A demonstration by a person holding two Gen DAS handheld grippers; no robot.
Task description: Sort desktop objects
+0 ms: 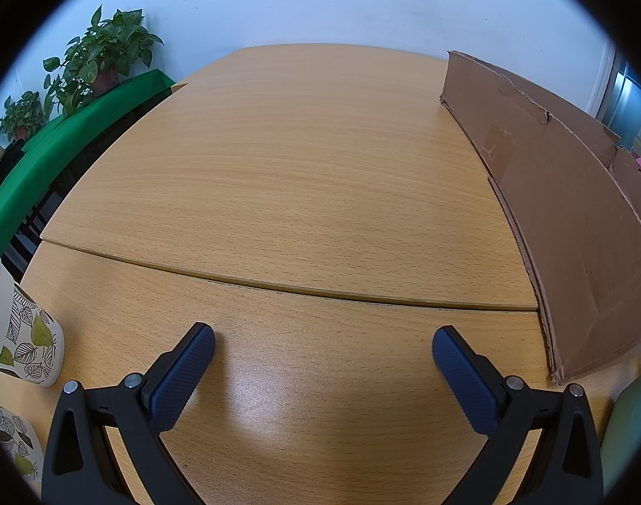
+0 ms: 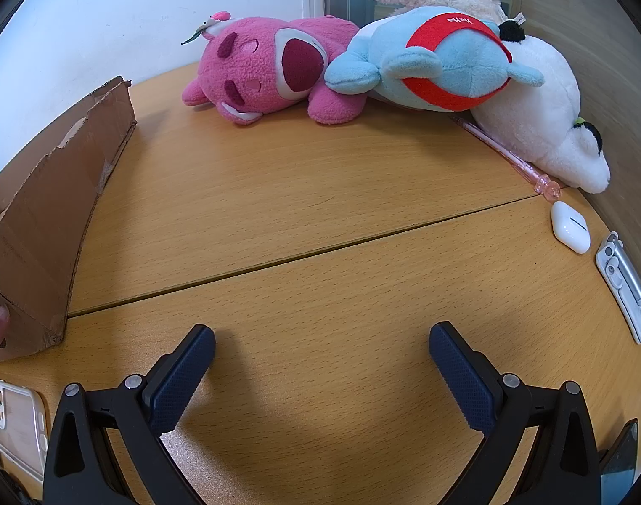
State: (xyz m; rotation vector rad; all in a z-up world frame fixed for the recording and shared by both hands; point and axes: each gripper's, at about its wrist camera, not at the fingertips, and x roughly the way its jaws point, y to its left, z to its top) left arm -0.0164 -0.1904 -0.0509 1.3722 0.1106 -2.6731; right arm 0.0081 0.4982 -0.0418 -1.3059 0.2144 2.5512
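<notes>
The left gripper and right gripper have jaws apart, holding nothing. Plush toys lie at the far side of the wooden table.

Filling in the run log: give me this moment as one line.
left gripper: open, empty | right gripper: open, empty | box: on desk | plush toys, earbud case: unsorted

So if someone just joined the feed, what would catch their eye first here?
Probably the pile of plush toys at the far edge of the wooden table: a bright pink bear lying beside a light blue toy with a red band. Next, the big torn brown cardboard box, standing between the two open grippers' work areas.
</notes>
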